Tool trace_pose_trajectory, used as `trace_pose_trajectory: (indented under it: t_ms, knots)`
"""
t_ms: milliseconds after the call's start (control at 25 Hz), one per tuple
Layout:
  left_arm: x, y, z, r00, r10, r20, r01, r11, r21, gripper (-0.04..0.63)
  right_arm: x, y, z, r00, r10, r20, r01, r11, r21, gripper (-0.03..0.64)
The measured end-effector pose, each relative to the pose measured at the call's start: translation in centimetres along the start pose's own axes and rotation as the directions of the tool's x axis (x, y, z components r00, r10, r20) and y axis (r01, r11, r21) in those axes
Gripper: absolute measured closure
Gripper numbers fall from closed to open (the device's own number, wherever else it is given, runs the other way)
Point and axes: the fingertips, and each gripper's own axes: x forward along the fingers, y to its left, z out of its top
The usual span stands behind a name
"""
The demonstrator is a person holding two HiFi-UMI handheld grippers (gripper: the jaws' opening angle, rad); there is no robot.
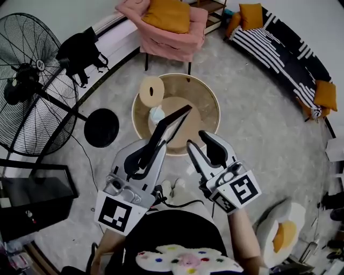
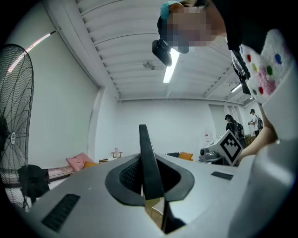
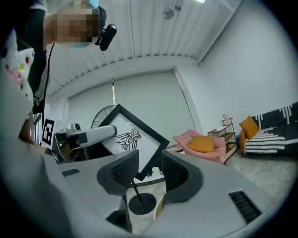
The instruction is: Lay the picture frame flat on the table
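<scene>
At the far left stood a big black floor fan (image 1: 32, 86), its round base (image 1: 101, 128) on the floor just beside the round wooden counter (image 1: 212, 105). A pale roll (image 1: 151, 90) lay on the left side of that counter.

Our left tool (image 1: 150, 153) was clamped on the picture frame (image 1: 171, 124). In the left gripper view the left tool (image 2: 148, 172) had its dark pads pressed narrowly on both faces of the picture frame (image 2: 148, 158), which showed there edge-on as a thin black bar rising straight up between them. From the head view the frame slanted up and to the right, away from the tool, with its far end over the middle of the counter. It was tilted, not flat. We could not tell whether any corner touched the counter top.

Just to the right, our right tool (image 1: 200, 144) stood with its jaws wide apart and nothing pressed between them, near the frame but clear of it. In the right gripper view the right tool (image 3: 150, 169) looked past its parted pads at the picture frame (image 3: 132, 139), which hung corner-down and showed a white sheet with a black insect drawing.

Beyond the counter stood a pink armchair (image 1: 172, 32) with a mustard cushion (image 1: 166, 15). At the far right ran a black-and-white striped sofa (image 1: 274, 51).
</scene>
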Motion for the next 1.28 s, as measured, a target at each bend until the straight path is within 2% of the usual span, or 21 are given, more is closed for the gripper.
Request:
trace_pose_trajectory:
  t_ms: [200, 520, 720, 920, 1120, 1280]
  knots:
    - [0.2, -1.3, 0.5, 0.998, -0.058, 0.023, 0.058, 0.998, -0.002, 0.551, 0.3, -0.6, -0.7, 0.998, 0.054, 0.018, -0.056, 0.985, 0.165, 0.445]
    - [-0.3, -1.6, 1.5, 0.987, -0.128, 0.093, 0.133, 0.99, -0.046, 0.551, 1.0, -1.4, -1.2, 0.994, 0.079, 0.073, -0.098, 0.943, 0.319, 0.423]
    - [-0.5, -1.8, 1.8, 0.982, -0.153, 0.112, 0.162, 0.984, -0.078, 0.551, 0.9, -1.0, -1.1, 0.987, 0.123, 0.108, -0.154, 0.921, 0.357, 0.425]
    - [-0.5, -1.7, 1.5, 0.979, -0.174, 0.107, 0.184, 0.978, -0.099, 0.551, 1.0, -0.8, -1.3, 0.984, 0.129, 0.122, -0.166, 0.91, 0.38, 0.445]
    - [-0.2, -1.2, 0.8, 0.982, -0.17, 0.079, 0.179, 0.975, -0.134, 0.549, 0.7, -1.4, -1.8, 0.99, 0.089, 0.11, -0.126, 0.913, 0.387, 0.518]
    - [-0.1, -0.9, 0.2, 0.986, -0.151, 0.072, 0.16, 0.978, -0.137, 0.549, 0.5, -2.0, -2.1, 0.994, 0.05, 0.102, -0.088, 0.905, 0.416, 0.526]
